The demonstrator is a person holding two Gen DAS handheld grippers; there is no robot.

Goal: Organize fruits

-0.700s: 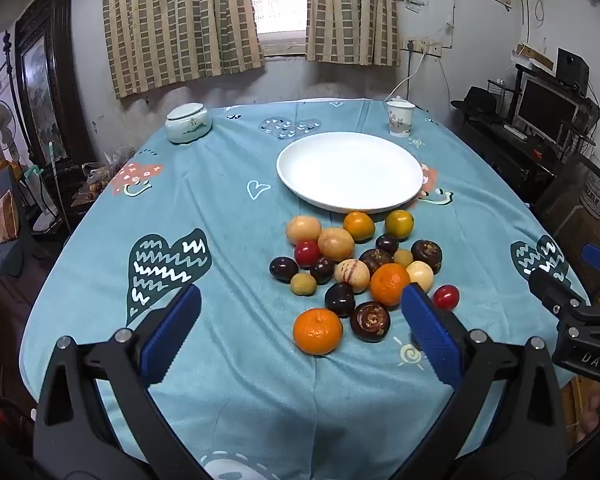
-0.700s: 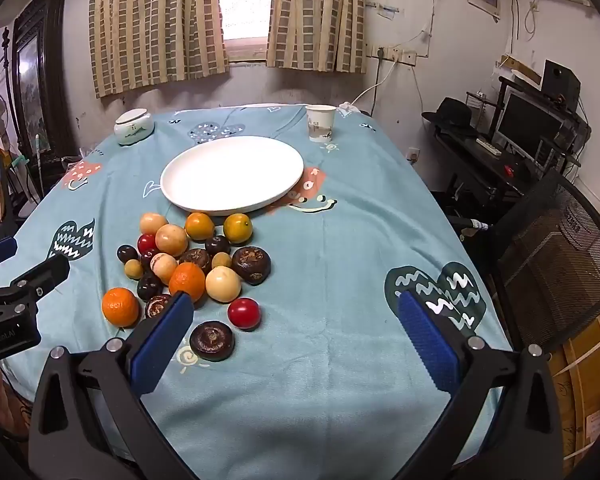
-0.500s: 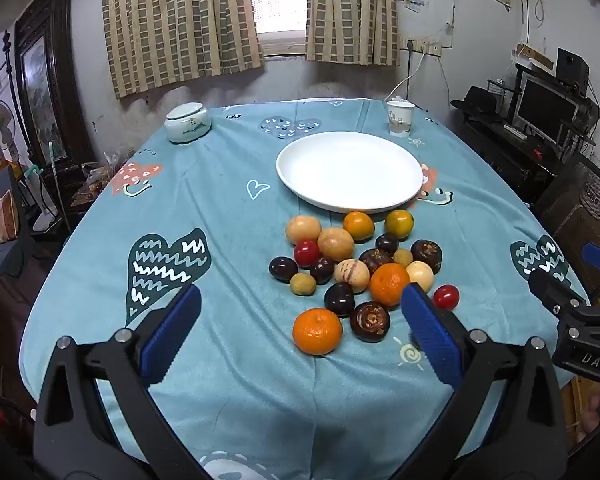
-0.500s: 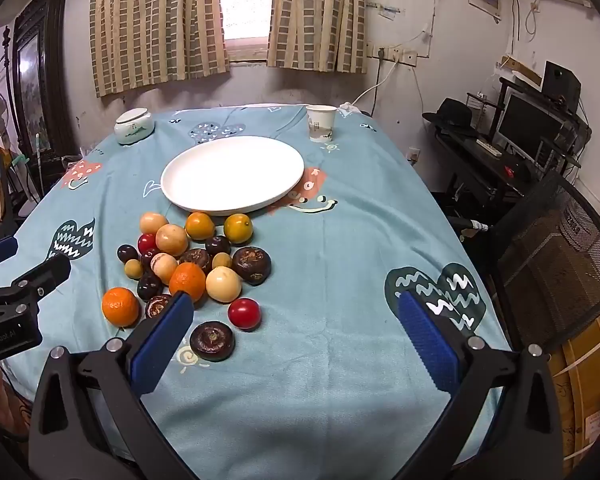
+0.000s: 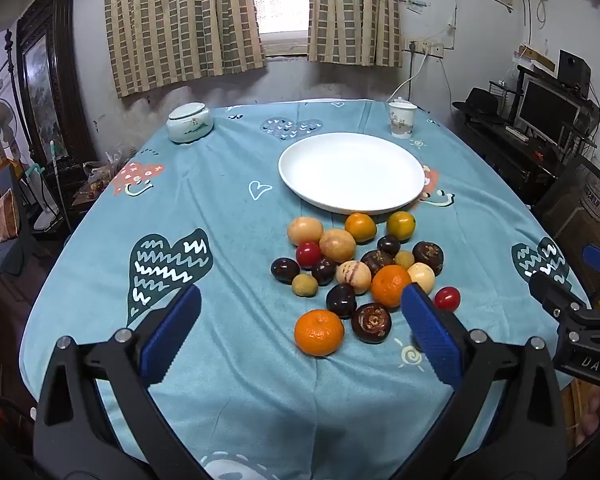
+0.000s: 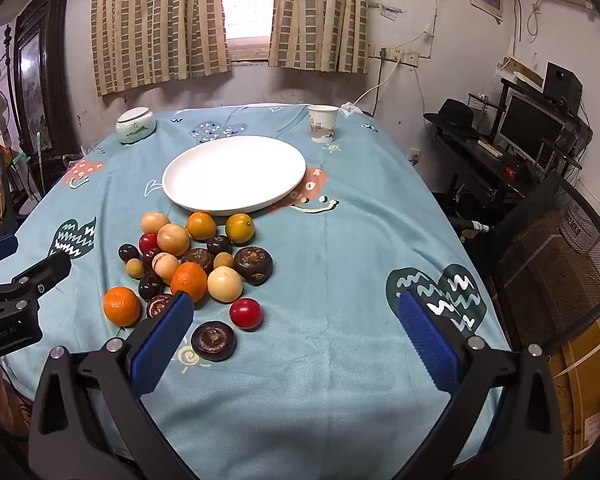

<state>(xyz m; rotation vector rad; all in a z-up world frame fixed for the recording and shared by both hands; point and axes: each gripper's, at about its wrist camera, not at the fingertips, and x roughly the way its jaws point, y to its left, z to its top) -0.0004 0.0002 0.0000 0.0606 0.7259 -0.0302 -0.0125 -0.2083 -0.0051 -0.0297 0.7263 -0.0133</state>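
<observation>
**Fruit heaped beside bare plate**

The fruit (image 5: 356,268) lies clustered on the tablecloth (image 5: 220,240), just in front of the white plate (image 5: 352,172). The left gripper (image 5: 300,332) and right gripper (image 6: 296,336) hover over the near edge, jaws spread wide, holding nothing.

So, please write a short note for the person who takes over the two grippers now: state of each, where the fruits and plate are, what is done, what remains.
Left gripper: open, holds nothing, above the table's near edge.
Right gripper: open, holds nothing.
Fruits: all in one pile on the blue tablecloth, just in front of the white plate. One red fruit and one dark fruit lie nearest the right gripper.
Done: nothing; the plate has no fruit on it.
Left: every fruit.
</observation>
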